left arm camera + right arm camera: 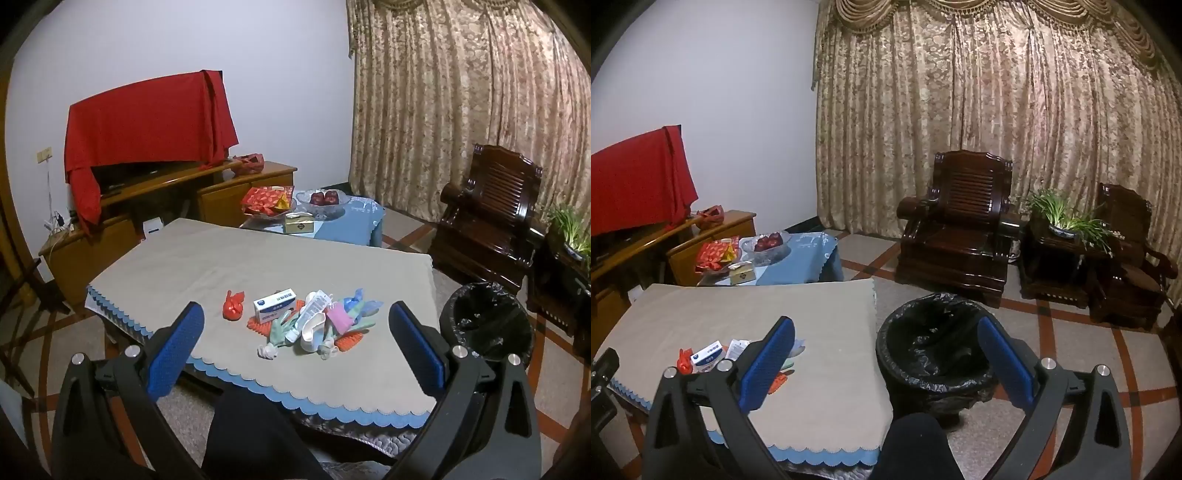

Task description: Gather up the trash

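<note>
We hold both tools, left tool (295, 321) and right tool (886, 334), wide open and empty; the near trash pile (314, 325) looks light and crumpled, best pinched at loose edges.

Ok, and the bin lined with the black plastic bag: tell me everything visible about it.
The round bin lined with a glossy, crinkled black plastic bag stands upright on the patterned tile floor, beside the right edge of the low table under a beige cloth, apart from the dark carved wooden armchair. Its bag folds over the rim; its mouth is open. No trash shows inside, and nothing touches it.
</note>
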{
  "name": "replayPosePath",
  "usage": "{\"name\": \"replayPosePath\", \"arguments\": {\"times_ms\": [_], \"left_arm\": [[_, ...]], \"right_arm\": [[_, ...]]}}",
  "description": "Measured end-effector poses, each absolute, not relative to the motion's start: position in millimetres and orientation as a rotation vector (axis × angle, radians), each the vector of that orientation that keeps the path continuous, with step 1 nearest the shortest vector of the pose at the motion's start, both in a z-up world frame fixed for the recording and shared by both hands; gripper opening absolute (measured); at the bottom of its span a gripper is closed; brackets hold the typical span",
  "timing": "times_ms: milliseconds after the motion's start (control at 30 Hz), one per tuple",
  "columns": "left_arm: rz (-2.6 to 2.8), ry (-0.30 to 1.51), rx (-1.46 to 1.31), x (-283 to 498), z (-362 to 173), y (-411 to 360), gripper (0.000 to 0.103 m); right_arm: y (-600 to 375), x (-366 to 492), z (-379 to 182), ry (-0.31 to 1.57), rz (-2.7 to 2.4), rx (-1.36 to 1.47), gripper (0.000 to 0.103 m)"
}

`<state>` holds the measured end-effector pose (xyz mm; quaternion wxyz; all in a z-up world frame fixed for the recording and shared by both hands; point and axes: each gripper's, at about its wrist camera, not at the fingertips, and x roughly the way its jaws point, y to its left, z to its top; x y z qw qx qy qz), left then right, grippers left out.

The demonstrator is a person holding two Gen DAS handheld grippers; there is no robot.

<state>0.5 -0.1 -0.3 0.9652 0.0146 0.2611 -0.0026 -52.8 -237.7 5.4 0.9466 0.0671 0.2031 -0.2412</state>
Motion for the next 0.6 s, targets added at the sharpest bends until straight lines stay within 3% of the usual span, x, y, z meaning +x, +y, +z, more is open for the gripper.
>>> {"name": "replayPosePath", "arguments": {"times_ms": [600], "left_arm": [[-0.004, 0.532, 0.036, 1.5, -0.7, -1.7, 0.097]], "right_arm": [[-238.8, -50.9, 12.1, 0.41, -0.481, 0.154, 0.097]]}}
